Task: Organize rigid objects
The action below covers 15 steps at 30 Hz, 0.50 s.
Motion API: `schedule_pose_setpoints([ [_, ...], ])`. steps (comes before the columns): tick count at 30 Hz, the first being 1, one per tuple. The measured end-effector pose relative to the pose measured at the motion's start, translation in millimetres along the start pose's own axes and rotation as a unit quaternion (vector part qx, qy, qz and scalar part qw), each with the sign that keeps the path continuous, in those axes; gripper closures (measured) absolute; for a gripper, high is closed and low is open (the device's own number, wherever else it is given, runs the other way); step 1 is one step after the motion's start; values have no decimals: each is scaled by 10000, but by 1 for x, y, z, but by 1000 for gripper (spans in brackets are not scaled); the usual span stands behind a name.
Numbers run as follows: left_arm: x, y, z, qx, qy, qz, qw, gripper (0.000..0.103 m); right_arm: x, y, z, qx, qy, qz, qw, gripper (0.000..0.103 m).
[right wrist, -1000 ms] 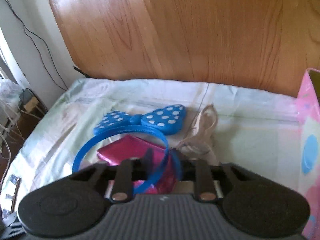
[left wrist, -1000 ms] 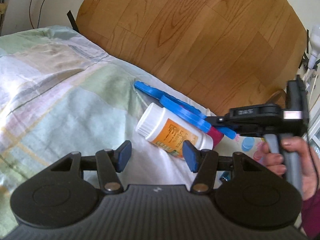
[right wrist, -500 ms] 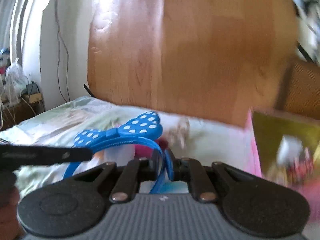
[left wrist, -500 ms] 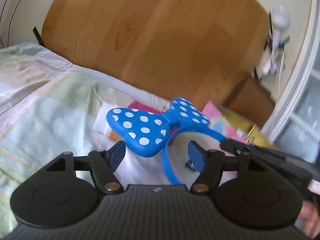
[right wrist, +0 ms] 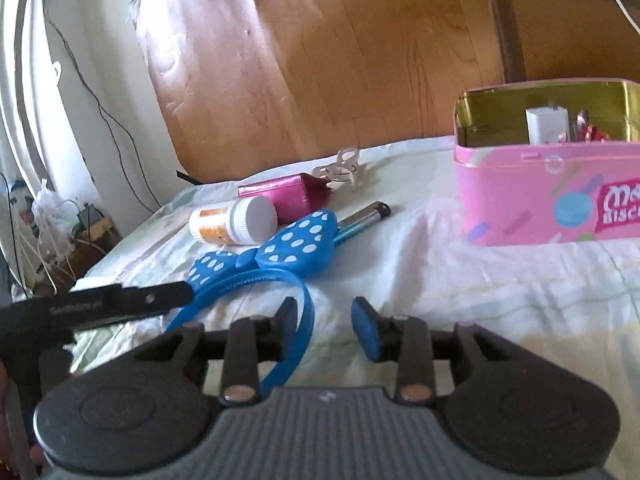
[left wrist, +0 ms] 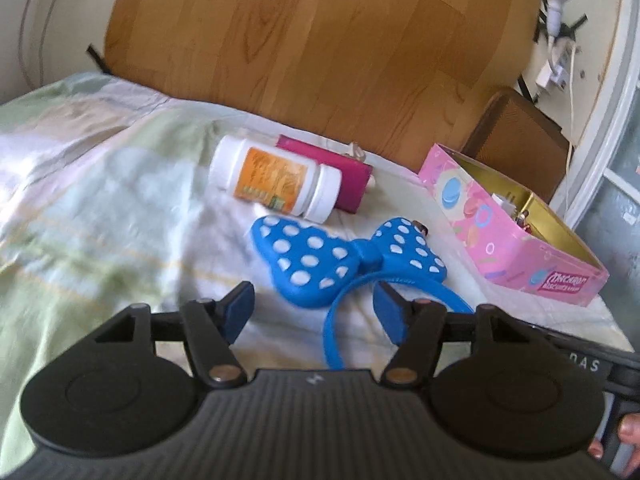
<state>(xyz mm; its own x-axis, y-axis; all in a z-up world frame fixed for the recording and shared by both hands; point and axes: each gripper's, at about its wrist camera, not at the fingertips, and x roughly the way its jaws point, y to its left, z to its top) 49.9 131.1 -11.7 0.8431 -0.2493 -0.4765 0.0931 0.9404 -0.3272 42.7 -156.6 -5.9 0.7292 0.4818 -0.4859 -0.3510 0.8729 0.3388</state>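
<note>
My right tool has just been opening, its pads clear of the blue headband, which lies on the bed short of the pink tin, while my left tool gapes empty over it, probably to regrip.

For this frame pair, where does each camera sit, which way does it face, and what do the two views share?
Left wrist: rides the left gripper, looking down across the bed at the blue bow headband, white bottle and pink tin; fingertips of the person's right hand show at lower right.
Right wrist: rides the right gripper, jaws just opened, facing the wooden headboard; the left gripper's finger crosses at left.
Shared: headband, bottle, magenta pouch, tin.
</note>
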Motion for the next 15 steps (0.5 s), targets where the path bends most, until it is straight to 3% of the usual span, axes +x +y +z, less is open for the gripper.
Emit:
schedule_pose_setpoints([
  [15,-10,3,-3,-160,-391,-264,9988,35,1,-6,-7,302,-86,207,9993,68],
])
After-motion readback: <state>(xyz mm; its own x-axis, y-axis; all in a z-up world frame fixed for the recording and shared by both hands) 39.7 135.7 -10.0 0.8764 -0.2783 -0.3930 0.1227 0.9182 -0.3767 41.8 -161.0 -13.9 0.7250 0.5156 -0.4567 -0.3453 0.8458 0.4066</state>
